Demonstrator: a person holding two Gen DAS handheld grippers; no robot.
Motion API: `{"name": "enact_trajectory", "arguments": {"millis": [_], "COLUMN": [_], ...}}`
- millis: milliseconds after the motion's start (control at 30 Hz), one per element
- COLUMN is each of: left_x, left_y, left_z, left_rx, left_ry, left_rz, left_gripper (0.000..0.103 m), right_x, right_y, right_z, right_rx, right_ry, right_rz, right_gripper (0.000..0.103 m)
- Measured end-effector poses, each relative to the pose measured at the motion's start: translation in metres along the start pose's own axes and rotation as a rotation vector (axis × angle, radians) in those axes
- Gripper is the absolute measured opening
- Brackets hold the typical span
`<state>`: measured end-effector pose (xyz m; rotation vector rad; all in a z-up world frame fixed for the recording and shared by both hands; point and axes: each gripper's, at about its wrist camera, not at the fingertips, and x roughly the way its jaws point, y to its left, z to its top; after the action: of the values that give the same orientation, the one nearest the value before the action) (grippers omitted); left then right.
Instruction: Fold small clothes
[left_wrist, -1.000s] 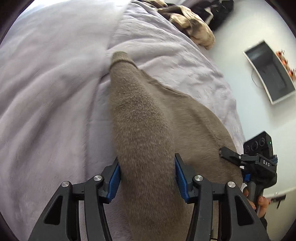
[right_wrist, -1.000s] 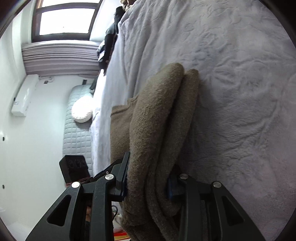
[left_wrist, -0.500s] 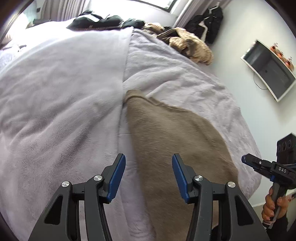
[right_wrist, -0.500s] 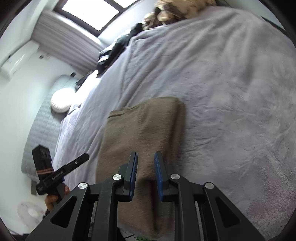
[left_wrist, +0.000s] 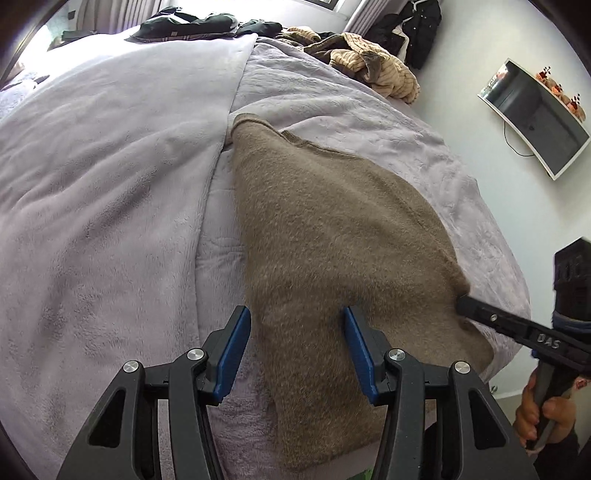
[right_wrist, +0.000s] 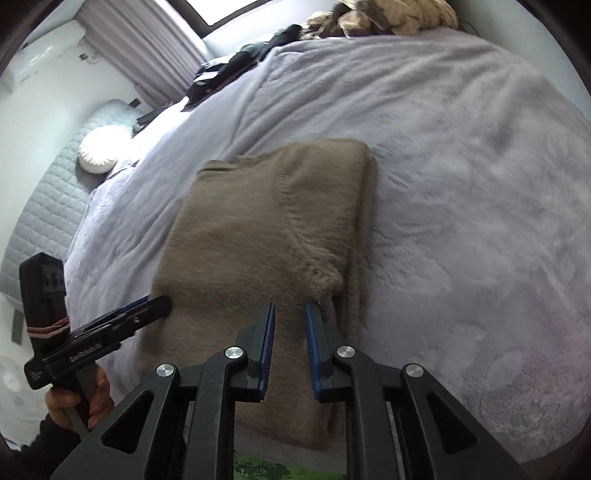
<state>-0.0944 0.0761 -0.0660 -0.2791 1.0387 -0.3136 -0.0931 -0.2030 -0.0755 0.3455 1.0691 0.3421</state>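
**One fold made, more folding left**

While the brown sweater (left_wrist: 332, 236) lies flat on the near part of the bed (left_wrist: 110, 184), it already shows one fold: in the right wrist view a layer is turned over along its right side, and a doubled edge runs there from far to near. The near end of the sweater reaches the near edge of the bed. I judge that the first fold is finished and the piece is put down, but it is long and wide for a small folded garment, so at least one more fold across its length seems to be left.

The left gripper (left_wrist: 295, 350) hangs over the near left part of the sweater with its jaws standing apart; no cloth is pressed between the blue pads, so it is released. The right gripper (right_wrist: 290, 347) is above the near right part, its jaws are closing and stand narrow, and between them only the cloth lying below is seen, nothing grasped. In the left wrist view its tip is at the right edge of the sweater.

At the far side of the bed a heap of other clothes (left_wrist: 373, 62) waits, striped beige and dark ones, so much of the task is not yet done.
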Motion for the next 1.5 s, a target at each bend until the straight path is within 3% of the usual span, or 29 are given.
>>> {"name": "enact_trajectory", "arguments": {"millis": [500,567,667,933,1133,1300,1333,1367,1433,1500], "left_x": [-0.004,-0.004,-0.004,-0.004,-0.005,-0.014,-0.016,-0.018,-0.024,-0.029], "left_y": [-0.008,-0.009,-0.010,-0.011,-0.012,-0.015,-0.015,-0.015,-0.016,-0.022], "left_z": [-0.008,-0.008,-0.009,-0.008,-0.007,0.002,0.005,0.008,0.015,0.023], "left_rx": [0.037,0.042,0.040,0.042,0.032,0.032,0.030,0.026,0.012,0.026], "left_ry": [-0.006,-0.006,-0.001,0.002,0.002,-0.011,-0.016,-0.024,-0.056,-0.082], "left_rz": [0.064,0.074,0.076,0.092,0.100,0.131,0.133,0.136,0.165,0.187], "left_gripper": [0.053,0.053,0.053,0.053,0.053,0.053,0.056,0.071,0.086,0.086], "right_x": [-0.006,-0.005,-0.010,-0.020,-0.034,-0.029,-0.029,-0.028,-0.028,-0.028], "right_y": [0.009,0.002,-0.016,-0.016,-0.003,0.009,0.011,0.015,0.020,0.029], "right_z": [-0.024,-0.030,-0.034,-0.023,0.004,0.030,0.032,0.037,0.041,0.045], "right_rx": [-0.080,-0.067,0.021,0.016,0.034,0.019,0.018,0.015,0.007,-0.014], "right_ry": [-0.022,-0.003,-0.004,0.001,-0.070,-0.055,-0.043,-0.024,-0.014,-0.005], "right_rz": [-0.113,-0.165,-0.083,-0.088,0.004,-0.046,-0.048,-0.066,-0.103,-0.143], "right_gripper": [0.015,0.031,0.033,0.034,0.039,0.039,0.041,0.055,0.075,0.079]}}
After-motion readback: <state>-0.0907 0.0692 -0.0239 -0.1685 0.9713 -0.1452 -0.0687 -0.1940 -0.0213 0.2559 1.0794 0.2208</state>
